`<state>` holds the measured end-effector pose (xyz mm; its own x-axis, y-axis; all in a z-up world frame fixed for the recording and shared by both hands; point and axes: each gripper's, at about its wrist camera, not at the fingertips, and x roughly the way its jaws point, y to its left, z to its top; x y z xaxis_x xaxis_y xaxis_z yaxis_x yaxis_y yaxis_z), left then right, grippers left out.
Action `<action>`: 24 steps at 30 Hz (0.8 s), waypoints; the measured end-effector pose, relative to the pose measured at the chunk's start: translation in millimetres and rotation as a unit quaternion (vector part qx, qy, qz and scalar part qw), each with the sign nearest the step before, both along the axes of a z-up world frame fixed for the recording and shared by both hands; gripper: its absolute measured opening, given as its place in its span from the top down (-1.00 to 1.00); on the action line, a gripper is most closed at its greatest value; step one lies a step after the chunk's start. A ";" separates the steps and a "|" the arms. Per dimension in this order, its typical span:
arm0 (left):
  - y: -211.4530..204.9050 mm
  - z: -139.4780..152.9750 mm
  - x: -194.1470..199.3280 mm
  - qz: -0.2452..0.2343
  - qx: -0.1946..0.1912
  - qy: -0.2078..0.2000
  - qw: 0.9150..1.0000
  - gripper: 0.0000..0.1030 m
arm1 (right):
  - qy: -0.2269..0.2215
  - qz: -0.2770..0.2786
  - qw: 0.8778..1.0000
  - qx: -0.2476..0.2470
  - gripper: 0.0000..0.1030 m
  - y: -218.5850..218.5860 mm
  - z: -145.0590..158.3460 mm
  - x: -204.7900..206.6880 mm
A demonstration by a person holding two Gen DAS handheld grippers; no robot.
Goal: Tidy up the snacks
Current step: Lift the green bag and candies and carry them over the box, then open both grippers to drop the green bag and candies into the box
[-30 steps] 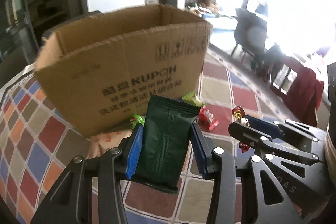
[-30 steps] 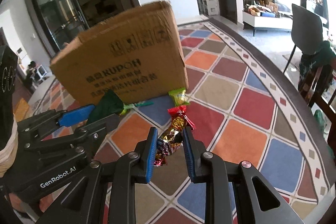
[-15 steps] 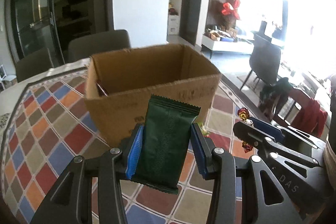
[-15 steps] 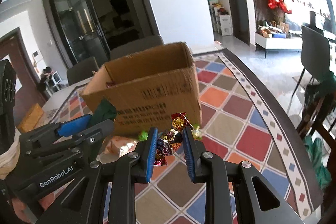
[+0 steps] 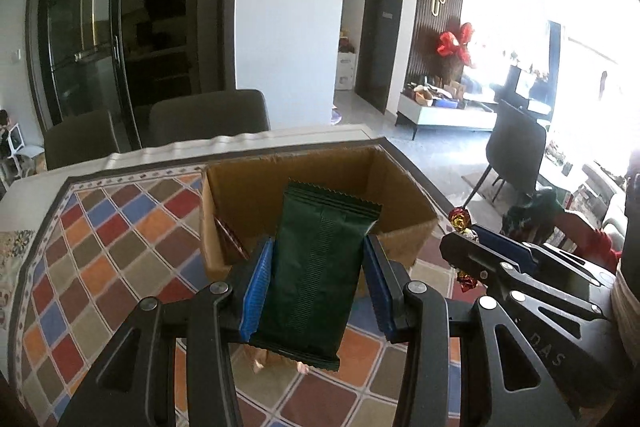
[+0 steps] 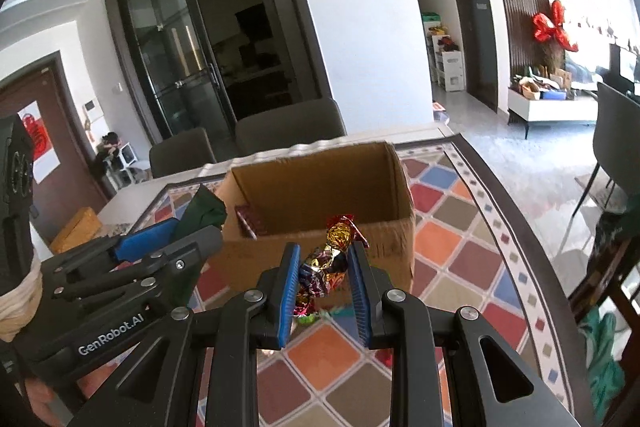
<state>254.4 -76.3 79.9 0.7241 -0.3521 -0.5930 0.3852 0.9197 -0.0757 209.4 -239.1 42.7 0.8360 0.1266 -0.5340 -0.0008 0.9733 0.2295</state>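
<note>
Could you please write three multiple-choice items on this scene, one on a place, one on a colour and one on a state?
1. Where does the cardboard box stand?
A. on the patterned tablecloth
B. on a chair
C. on the floor

2. What colour is the packet in the left tongs?
A. yellow
B. dark green
C. white

3. What state are the right tongs in?
A. open and empty
B. shut on a spoon
C. shut on the foil-wrapped candy

Answers: 1 A, the box sits on the coloured diamond cloth over the table. 2 B, the wrapper between the blue pads is dark green. 3 C, both pads press on the shiny wrapper.
</note>
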 end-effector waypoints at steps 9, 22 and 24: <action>6.8 21.4 32.5 0.010 0.009 -0.012 1.000 0.13 | 0.015 0.020 1.000 -0.003 0.50 1.0 20.0 42.5; 6.5 13.9 92.2 0.011 0.015 0.040 0.999 0.13 | 0.067 0.050 0.996 -0.009 0.50 4.8 24.0 103.8; 5.1 6.9 104.9 0.013 0.020 0.054 0.998 0.13 | 0.075 0.052 0.996 -0.011 0.50 5.4 21.5 112.1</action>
<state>359.3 -71.2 86.9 0.6633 -0.3095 -0.6813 0.3534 0.9321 -0.0793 321.4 -233.7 64.2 0.7296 0.1953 -0.6554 -0.0688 0.9745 0.2137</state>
